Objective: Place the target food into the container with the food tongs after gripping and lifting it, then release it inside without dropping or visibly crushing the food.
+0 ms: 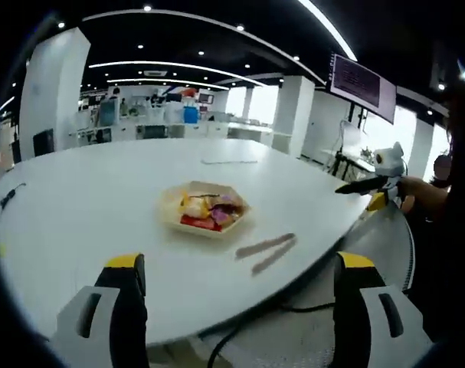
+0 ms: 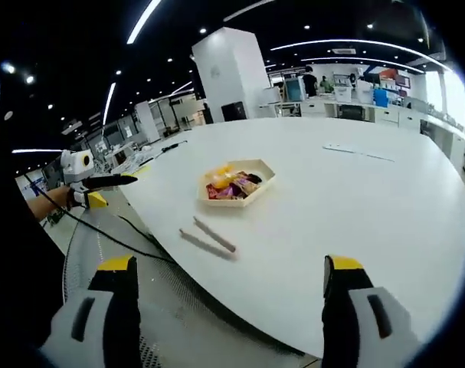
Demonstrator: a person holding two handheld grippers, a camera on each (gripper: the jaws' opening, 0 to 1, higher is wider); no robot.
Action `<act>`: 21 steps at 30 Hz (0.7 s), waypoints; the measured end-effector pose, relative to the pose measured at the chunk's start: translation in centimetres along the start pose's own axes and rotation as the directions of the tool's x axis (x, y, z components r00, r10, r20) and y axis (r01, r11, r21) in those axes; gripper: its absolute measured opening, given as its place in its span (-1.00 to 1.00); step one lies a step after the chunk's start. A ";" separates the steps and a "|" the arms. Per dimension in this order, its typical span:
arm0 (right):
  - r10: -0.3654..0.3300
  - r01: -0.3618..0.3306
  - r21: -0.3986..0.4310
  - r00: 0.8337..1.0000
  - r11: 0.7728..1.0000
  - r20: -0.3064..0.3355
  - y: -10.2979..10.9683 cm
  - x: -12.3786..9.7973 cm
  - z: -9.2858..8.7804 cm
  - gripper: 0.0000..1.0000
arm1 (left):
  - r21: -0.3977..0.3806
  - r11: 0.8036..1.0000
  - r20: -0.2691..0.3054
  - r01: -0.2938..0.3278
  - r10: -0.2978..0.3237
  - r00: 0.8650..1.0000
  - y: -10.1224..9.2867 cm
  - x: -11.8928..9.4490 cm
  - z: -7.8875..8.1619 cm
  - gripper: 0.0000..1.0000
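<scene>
A pale hexagonal tray (image 1: 173, 220) sits mid-table, holding colourful food pieces (image 1: 205, 211) in yellow, red and purple. Brown food tongs (image 1: 264, 249) lie flat on the table just right of it, near the edge. My left gripper (image 1: 240, 261) hovers off the table's near edge, open, with nothing between its jaws. In the right gripper view the same tray (image 2: 234, 202) and food (image 2: 230, 184) lie ahead, and the tongs (image 2: 207, 236) lie nearer me. My right gripper (image 2: 229, 264) is open and empty, well short of the tongs.
The big white round table (image 1: 79, 199) carries a flat sheet (image 1: 228, 161) at its far side and a cable (image 1: 10, 195) at the left. A person's hand holds the other gripper (image 1: 374, 182) beyond the table's right edge. Cables cross the floor (image 2: 102, 230).
</scene>
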State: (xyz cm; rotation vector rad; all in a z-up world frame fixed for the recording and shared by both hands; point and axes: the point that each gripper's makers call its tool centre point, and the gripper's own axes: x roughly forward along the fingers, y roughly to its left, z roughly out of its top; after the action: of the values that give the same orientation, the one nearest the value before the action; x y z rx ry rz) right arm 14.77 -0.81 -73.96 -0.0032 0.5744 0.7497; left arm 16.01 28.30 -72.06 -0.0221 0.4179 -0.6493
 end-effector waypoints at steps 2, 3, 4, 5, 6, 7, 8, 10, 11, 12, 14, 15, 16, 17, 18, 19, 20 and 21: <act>-0.003 0.003 0.005 1.000 1.000 -0.006 -0.5 -0.3 -0.6 1.00 | 0.032 0.999 -0.004 -0.005 0.005 1.000 0.1 0.0 0.1 0.99; -0.005 0.005 0.011 1.000 1.000 -0.011 -0.6 -0.4 -0.8 1.00 | 0.040 0.999 -0.007 -0.005 0.006 1.000 0.2 0.1 0.1 0.99; -0.007 0.007 0.015 1.000 1.000 -0.016 -0.7 -0.6 -1.0 1.00 | 0.043 0.999 -0.010 -0.002 0.002 1.000 0.1 0.2 0.2 0.99; -0.010 0.010 0.014 1.000 1.000 -0.018 -0.7 -0.7 -1.1 1.00 | 0.047 0.999 -0.011 0.002 -0.001 1.000 0.0 0.2 0.2 0.99; -0.014 0.014 0.012 1.000 1.000 -0.017 -0.7 -0.8 -1.1 1.00 | 0.054 0.999 -0.015 0.005 -0.004 1.000 -0.2 0.3 0.2 0.99; -0.018 0.019 0.010 1.000 1.000 -0.015 -0.6 -0.9 -1.0 1.00 | 0.059 0.998 -0.015 0.007 -0.006 1.000 -0.2 0.3 0.2 0.99; -0.020 0.020 0.012 1.000 1.000 -0.015 -0.6 -1.0 -1.0 1.00 | 0.063 0.998 -0.013 0.009 -0.008 1.000 -0.3 0.3 0.2 0.99; -0.025 0.025 0.019 1.000 1.000 -0.004 -0.7 -1.3 -0.8 1.00 | 0.062 0.998 -0.010 0.015 -0.014 1.000 -0.5 0.2 0.3 0.98; -0.030 0.030 0.022 1.000 0.999 -0.003 -0.7 -1.4 -0.8 1.00 | 0.058 0.998 -0.011 0.018 -0.017 1.000 -0.6 0.2 0.3 0.97; -0.033 0.033 0.023 0.999 0.999 -0.004 -0.8 -1.5 -0.9 1.00 | 0.057 0.998 -0.009 0.019 -0.019 1.000 -0.7 0.1 0.3 0.97; -0.039 0.040 0.024 0.999 0.999 -0.006 -0.9 -1.7 -1.0 1.00 | 0.057 0.998 -0.007 0.021 -0.021 1.000 -0.8 0.0 0.4 0.98; -0.041 0.041 0.023 0.999 0.999 -0.006 -0.8 -1.7 -1.1 1.00 | 0.058 0.998 -0.008 0.021 -0.020 1.000 -0.8 -0.1 0.4 0.98; -0.043 0.043 0.023 0.999 0.999 -0.007 -0.9 -1.8 -1.2 1.00 | 0.060 0.998 -0.008 0.021 -0.020 1.000 -0.8 -0.1 0.4 0.98; -0.045 0.045 0.025 0.999 0.999 -0.010 -0.8 -1.9 -1.3 1.00 | 0.064 0.998 -0.009 0.021 -0.021 1.000 -0.9 -0.2 0.5 0.98; -0.046 0.046 0.025 0.999 0.999 -0.014 -0.8 -2.0 -1.4 1.00 | 0.067 0.998 -0.010 0.021 -0.020 1.000 -0.9 -0.3 0.5 0.98; -0.046 0.046 0.024 0.999 0.999 -0.015 -0.7 -2.0 -1.5 1.00 | 0.069 0.997 -0.010 0.021 -0.020 1.000 -0.9 -0.3 0.5 0.98; -0.046 0.047 0.028 0.999 0.999 -0.014 -0.8 -2.1 -1.6 1.00 | 0.069 0.997 -0.012 0.021 -0.020 1.000 -1.0 -0.3 0.5 0.98; -0.046 0.046 0.032 0.999 0.998 -0.011 -0.7 -2.2 -1.5 1.00 | 0.070 0.997 -0.012 0.020 -0.019 1.000 -1.0 -0.4 0.5 0.98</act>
State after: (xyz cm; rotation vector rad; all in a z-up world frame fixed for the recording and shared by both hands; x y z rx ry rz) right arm 13.22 -3.03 -74.31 0.0091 0.5939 0.6959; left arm 15.38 27.68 -71.30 0.0442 0.4063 -0.6833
